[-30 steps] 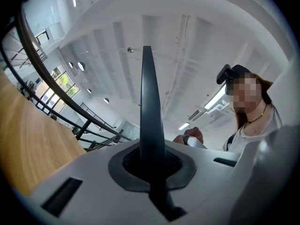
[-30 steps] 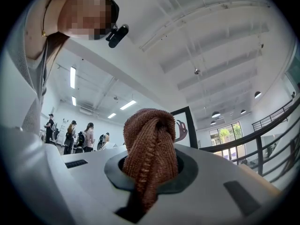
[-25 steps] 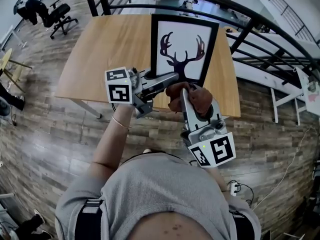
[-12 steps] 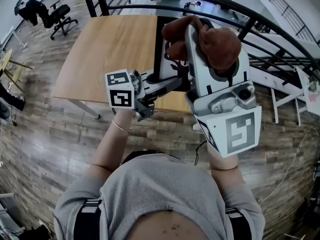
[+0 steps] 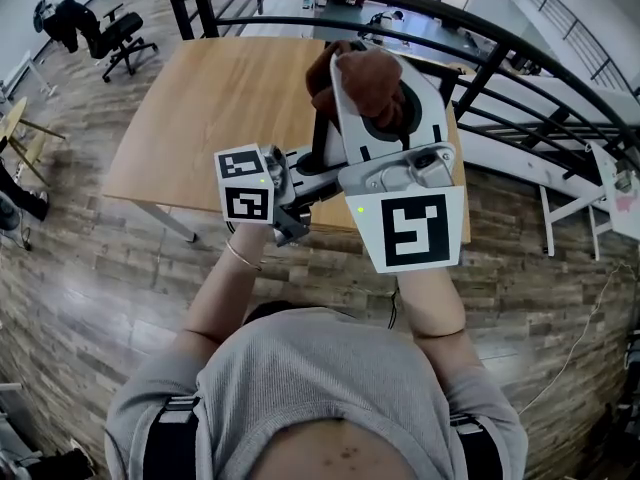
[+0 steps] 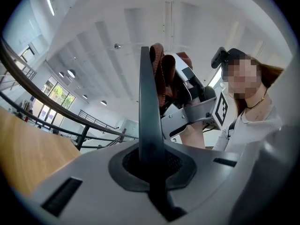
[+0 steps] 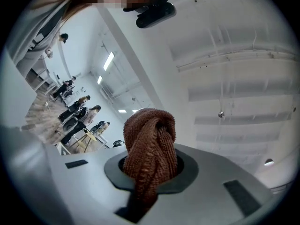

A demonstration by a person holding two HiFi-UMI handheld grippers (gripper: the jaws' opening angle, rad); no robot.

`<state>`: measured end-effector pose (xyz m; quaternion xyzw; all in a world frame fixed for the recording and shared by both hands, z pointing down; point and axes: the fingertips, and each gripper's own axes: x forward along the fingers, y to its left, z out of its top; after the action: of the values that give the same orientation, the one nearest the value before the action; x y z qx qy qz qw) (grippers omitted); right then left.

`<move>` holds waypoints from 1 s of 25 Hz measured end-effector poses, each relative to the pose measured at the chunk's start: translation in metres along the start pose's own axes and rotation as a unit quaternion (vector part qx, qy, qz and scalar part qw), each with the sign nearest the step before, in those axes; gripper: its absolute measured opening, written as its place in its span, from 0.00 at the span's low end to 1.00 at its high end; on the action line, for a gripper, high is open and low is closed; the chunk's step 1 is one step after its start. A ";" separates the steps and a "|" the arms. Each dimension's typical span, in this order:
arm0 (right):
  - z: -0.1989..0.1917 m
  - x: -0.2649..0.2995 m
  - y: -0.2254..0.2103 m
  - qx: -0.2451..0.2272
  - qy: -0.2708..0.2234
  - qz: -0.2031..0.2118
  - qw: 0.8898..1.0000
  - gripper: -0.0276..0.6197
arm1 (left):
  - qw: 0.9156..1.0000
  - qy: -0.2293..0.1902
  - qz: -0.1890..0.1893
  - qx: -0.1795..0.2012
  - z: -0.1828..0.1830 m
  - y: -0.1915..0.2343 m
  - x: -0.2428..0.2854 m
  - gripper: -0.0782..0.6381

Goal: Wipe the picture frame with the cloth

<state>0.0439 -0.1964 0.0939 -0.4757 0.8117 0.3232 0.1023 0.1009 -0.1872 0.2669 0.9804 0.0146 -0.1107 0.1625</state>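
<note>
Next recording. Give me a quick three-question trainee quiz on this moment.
1. True or false: the right gripper is shut on the knitted brown cloth.
2. What does the left gripper grip? A) the thin black picture frame B) a glass bottle C) nothing
3. Which gripper looks larger, nearer the camera, in the head view?
Key: 1 true; 2 A; 3 the right gripper.

An open-plan office loft: a black railing (image 5: 505,40) curves across the top behind the wooden bench (image 5: 215,98), with an office chair (image 5: 115,30) upper left on plank flooring (image 5: 80,268). At the right gripper view's left, people (image 7: 75,108) gather at desks under strip lights (image 7: 108,60).
</note>
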 end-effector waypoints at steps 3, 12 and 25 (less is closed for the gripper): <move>-0.010 -0.006 0.009 0.009 0.016 0.011 1.000 0.11 | 1.000 -0.003 0.003 0.001 -0.002 0.000 0.000 0.13; -0.034 -0.023 0.031 0.042 0.041 0.040 0.997 0.11 | 1.000 -0.013 0.018 -0.002 -0.001 0.005 -0.004 0.13; -0.052 -0.053 0.059 0.097 0.067 0.069 0.991 0.11 | 0.999 -0.017 0.029 -0.011 -0.010 0.000 -0.013 0.13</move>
<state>0.0296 -0.1714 0.1840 -0.4268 0.8751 0.2170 0.0711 0.0900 -0.1841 0.2788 0.9765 -0.0155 -0.1223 0.1766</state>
